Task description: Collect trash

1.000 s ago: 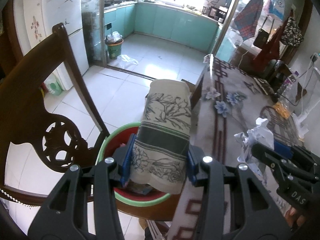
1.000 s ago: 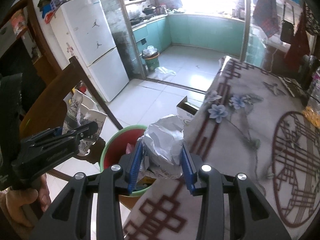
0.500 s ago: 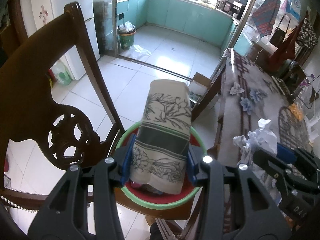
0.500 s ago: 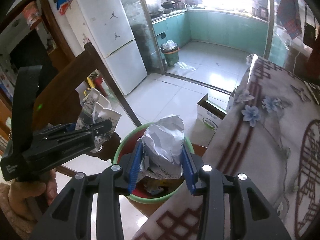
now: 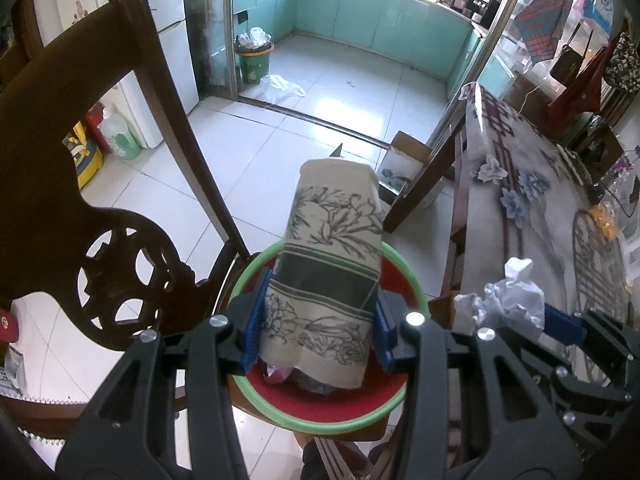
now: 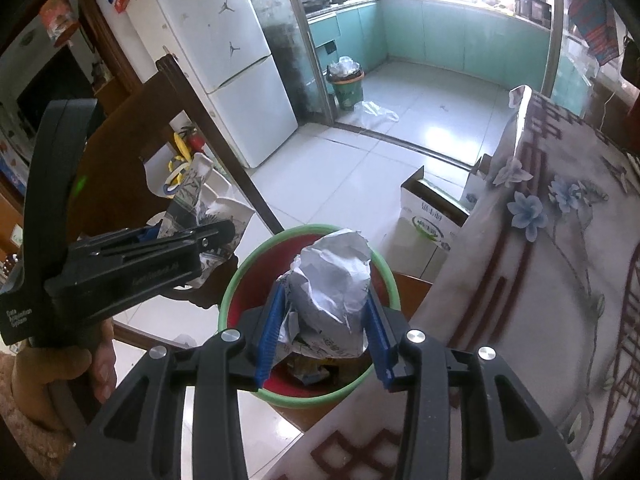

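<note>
Both my grippers over the bin (image 5: 280,412) — loaded.
My left gripper (image 5: 318,332) clamps a flower-printed paper cup (image 5: 332,264); my right gripper (image 6: 324,332) clamps crumpled paper (image 6: 332,276).

Home dining area opening onto kitchen: teal cabinets (image 5: 384,12), white fridge (image 6: 236,64), carved wooden chair (image 5: 80,184), floral-cloth table (image 6: 560,240), tiled floor (image 5: 320,92), hung clothes (image 5: 544,28).

The wooden chair seat (image 6: 408,284) carries the red, green-rimmed bin (image 6: 390,280) — beside the patterned tablecloth-covered table (image 6: 560,280).

Flattened cup (image 5: 330,276) (flower-printed), crumpled paper (image 6: 332,276)
</note>
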Available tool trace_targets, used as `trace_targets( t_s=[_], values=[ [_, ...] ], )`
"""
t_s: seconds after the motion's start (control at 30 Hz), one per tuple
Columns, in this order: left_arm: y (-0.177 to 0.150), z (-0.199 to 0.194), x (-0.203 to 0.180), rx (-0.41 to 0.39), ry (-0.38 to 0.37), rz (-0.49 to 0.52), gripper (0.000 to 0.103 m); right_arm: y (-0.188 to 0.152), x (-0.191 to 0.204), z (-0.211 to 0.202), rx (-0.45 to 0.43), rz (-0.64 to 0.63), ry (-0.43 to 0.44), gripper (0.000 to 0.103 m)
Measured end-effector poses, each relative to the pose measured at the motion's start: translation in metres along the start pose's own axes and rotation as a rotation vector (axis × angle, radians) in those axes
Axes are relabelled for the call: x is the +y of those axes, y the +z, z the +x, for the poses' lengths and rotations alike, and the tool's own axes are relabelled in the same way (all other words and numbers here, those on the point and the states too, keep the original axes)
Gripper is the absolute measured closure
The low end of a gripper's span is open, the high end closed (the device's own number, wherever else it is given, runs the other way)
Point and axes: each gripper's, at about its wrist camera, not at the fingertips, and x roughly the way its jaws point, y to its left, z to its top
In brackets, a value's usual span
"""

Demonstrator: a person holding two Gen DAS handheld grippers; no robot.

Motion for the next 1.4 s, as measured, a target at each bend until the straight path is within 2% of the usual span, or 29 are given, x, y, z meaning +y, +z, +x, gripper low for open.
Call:
trace_targets(
  t_s=[0.17, 0.2, 0.23, 0.27, 0.3, 0.4, 0.5, 0.57, 0.6, 0.63, 0.8, 0.9, 0.97, 1.07, 1.13, 1.17, 1.23, 1.33, 1.4],
  values=[
    [0.003, 0.006, -0.002, 0.003, 0.003, -0.002, 0.061, 0.001, -0.002, 0.006, 0.013, 0.003, 0.01, 0.062],
    [0.003, 0.007, -0.002, 0.005, 0.007, -0.003, 0.061, 0.002, -0.002, 0.007, 0.016, 0.005, 0.019, 0.057],
    [0.004, 0.008, -0.002, 0.005, 0.014, -0.005, 0.053, 0.003, -0.003, 0.009, 0.022, 0.009, 0.03, 0.047],
    [0.004, 0.007, -0.002, 0.004, 0.025, -0.006, 0.045, 0.003, -0.003, 0.009, 0.021, 0.011, 0.032, 0.043],
    [0.004, 0.004, -0.001, -0.015, 0.038, -0.006, 0.029, 0.003, -0.002, 0.007, 0.009, 0.01, 0.024, 0.04],
    [0.006, -0.01, -0.001, -0.057, 0.056, -0.003, 0.023, 0.004, -0.002, -0.003, -0.027, -0.007, 0.0, 0.03],
    [0.008, -0.025, -0.002, -0.088, 0.065, -0.01, 0.015, 0.005, -0.007, -0.021, -0.072, -0.015, -0.034, 0.028],
    [0.008, -0.041, -0.006, -0.13, 0.062, -0.018, 0.011, 0.005, -0.013, -0.045, -0.148, -0.013, -0.063, 0.018],
    [0.008, -0.053, -0.011, -0.159, 0.063, -0.02, 0.009, 0.003, -0.017, -0.063, -0.212, -0.013, -0.088, 0.009],
    [0.008, -0.061, -0.015, -0.179, 0.064, -0.022, 0.005, 0.001, -0.019, -0.079, -0.268, -0.016, -0.111, 0.007],
    [-0.001, -0.105, -0.046, -0.319, 0.035, -0.019, 0.005, -0.015, -0.031, -0.147, -0.474, -0.049, -0.207, 0.007],
    [-0.018, -0.141, -0.08, -0.457, 0.049, -0.001, 0.005, -0.034, -0.041, -0.187, -0.58, -0.061, -0.265, 0.007],
    [-0.028, -0.16, -0.104, -0.528, 0.076, 0.023, 0.005, -0.047, -0.052, -0.208, -0.6, -0.062, -0.274, 0.007],
    [-0.044, -0.183, -0.144, -0.586, 0.119, 0.015, 0.005, -0.064, -0.071, -0.233, -0.599, -0.041, -0.293, 0.007],
    [-0.056, -0.195, -0.163, -0.623, 0.153, -0.015, 0.005, -0.089, -0.081, -0.257, -0.692, -0.045, -0.353, 0.007],
    [-0.063, -0.202, -0.173, -0.645, 0.157, -0.03, 0.005, -0.097, -0.083, -0.264, -0.699, -0.05, -0.38, 0.007],
    [-0.072, -0.211, -0.192, -0.622, 0.119, -0.046, 0.005, -0.105, -0.097, -0.28, -0.667, -0.04, -0.389, 0.007],
    [-0.076, -0.215, -0.216, -0.519, 0.003, -0.043, 0.005, -0.117, -0.125, -0.303, -0.666, 0.018, -0.382, 0.007],
    [-0.081, -0.218, -0.23, -0.503, -0.021, -0.037, 0.005, -0.125, -0.138, -0.315, -0.666, 0.037, -0.388, 0.007]
  ],
)
